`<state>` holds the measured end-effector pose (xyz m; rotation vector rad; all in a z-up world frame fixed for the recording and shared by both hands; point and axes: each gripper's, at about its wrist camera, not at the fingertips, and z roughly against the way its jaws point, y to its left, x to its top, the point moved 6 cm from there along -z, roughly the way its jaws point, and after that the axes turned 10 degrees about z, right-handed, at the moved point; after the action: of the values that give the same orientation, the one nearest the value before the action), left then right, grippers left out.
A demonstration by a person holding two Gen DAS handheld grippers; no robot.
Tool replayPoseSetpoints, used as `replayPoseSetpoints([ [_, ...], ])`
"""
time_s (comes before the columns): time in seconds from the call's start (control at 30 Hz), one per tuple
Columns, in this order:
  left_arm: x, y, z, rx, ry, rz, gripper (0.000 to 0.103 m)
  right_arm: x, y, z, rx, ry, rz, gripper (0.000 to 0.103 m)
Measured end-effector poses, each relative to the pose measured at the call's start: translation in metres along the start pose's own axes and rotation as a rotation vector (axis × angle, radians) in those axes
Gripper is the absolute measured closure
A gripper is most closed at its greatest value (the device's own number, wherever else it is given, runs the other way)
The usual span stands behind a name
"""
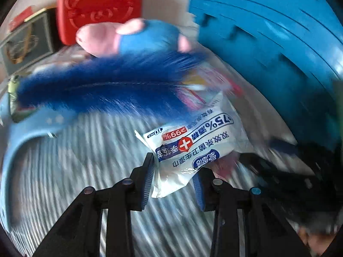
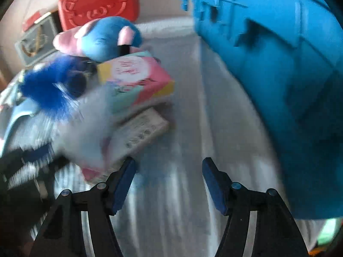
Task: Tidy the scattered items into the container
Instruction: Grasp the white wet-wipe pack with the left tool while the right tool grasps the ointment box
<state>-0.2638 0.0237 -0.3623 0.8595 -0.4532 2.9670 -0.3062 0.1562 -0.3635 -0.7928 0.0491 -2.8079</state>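
In the left wrist view my left gripper [image 1: 173, 171] is shut on a white wet-wipes packet [image 1: 193, 145] with blue and red print, held above striped cloth. A fluffy blue item [image 1: 100, 85] lies just beyond it, and a blue and pink plush toy [image 1: 133, 36] sits further back. The big blue slotted basket [image 1: 268, 34] fills the upper right. In the right wrist view my right gripper [image 2: 168, 167] is open with nothing between its fingers, over pale cloth beside the basket [image 2: 278, 75]. The packet [image 2: 85, 132] shows there as a white blur at left.
A colourful pink and yellow box [image 2: 135, 79] lies on a flat white keypad-like object [image 2: 143, 132]. A red case [image 1: 100, 4] and a dark framed box [image 1: 27, 42] stand at the back. At far left lies a light blue slipper [image 1: 27, 132].
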Motion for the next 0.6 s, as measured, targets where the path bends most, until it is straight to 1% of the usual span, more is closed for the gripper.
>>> replayPoseSetpoints([
  [0.07, -0.013, -0.002, 0.008, -0.055, 0.038, 0.015, 0.071, -0.001, 0.001, 0.003, -0.004, 0.001, 0.004, 0.038],
  [0.1, -0.017, -0.001, 0.012, -0.067, 0.052, 0.03, 0.071, -0.003, 0.0, 0.005, -0.006, 0.005, -0.002, 0.038],
  [0.13, -0.019, 0.003, 0.015, -0.051, 0.048, 0.045, 0.071, -0.005, -0.002, 0.009, -0.009, 0.01, -0.011, 0.038],
  [0.2, -0.014, 0.018, 0.026, 0.056, -0.012, 0.074, 0.071, -0.007, -0.002, 0.018, 0.016, 0.005, -0.029, 0.038],
  [0.27, -0.003, 0.039, 0.035, 0.194, -0.082, 0.103, 0.071, -0.004, 0.007, 0.026, 0.069, -0.013, -0.04, 0.037],
  [0.3, 0.002, 0.047, 0.037, 0.244, -0.105, 0.114, 0.071, -0.002, 0.013, 0.029, 0.092, -0.021, -0.04, 0.036],
  [0.37, 0.008, 0.058, 0.034, 0.307, -0.12, 0.129, 0.071, 0.004, 0.026, 0.026, 0.126, -0.028, -0.03, 0.035],
  [0.43, 0.01, 0.062, 0.022, 0.342, -0.105, 0.144, 0.071, 0.01, 0.043, 0.017, 0.148, -0.028, -0.024, 0.035],
  [0.5, 0.007, 0.061, 0.01, 0.333, -0.089, 0.156, 0.071, 0.012, 0.057, 0.007, 0.145, -0.021, -0.018, 0.037],
  [0.6, 0.006, 0.059, 0.008, 0.336, -0.109, 0.146, 0.071, 0.013, 0.063, 0.0, 0.071, -0.028, 0.034, 0.037],
])
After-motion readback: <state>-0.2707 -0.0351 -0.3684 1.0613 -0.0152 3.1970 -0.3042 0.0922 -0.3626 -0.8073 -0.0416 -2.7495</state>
